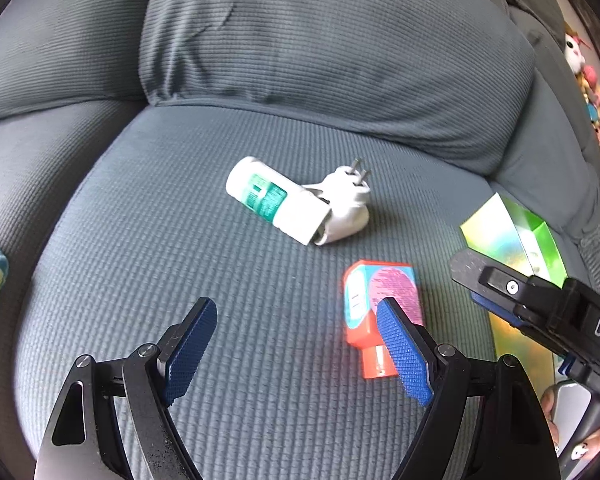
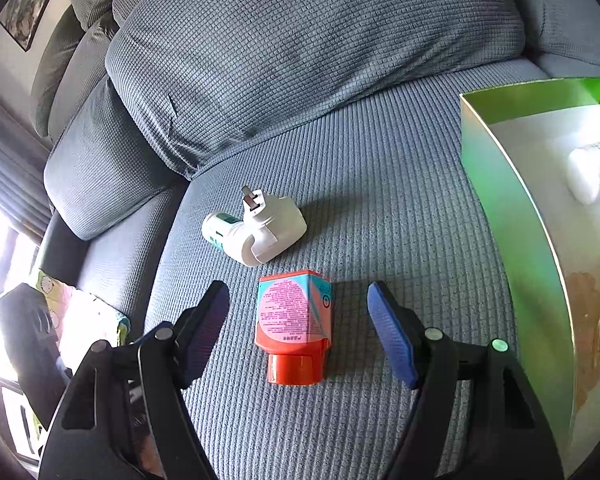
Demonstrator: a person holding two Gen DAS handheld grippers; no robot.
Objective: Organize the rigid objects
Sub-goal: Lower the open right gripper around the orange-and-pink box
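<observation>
Orange bottle [image 2: 294, 326] lying on sofa seat [image 2: 380, 200], between spread jaws of right gripper [image 2: 298, 334], untouched, left gripper [image 1: 296, 350] jaws spread, empty, green box [image 2: 512, 216] beside.

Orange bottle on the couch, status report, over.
Both grippers, left and right, open, empty. Orange bottle lies on the seat between the right jaws, untouched. White plug-in beyond; box at right. Nothing blocking.
</observation>
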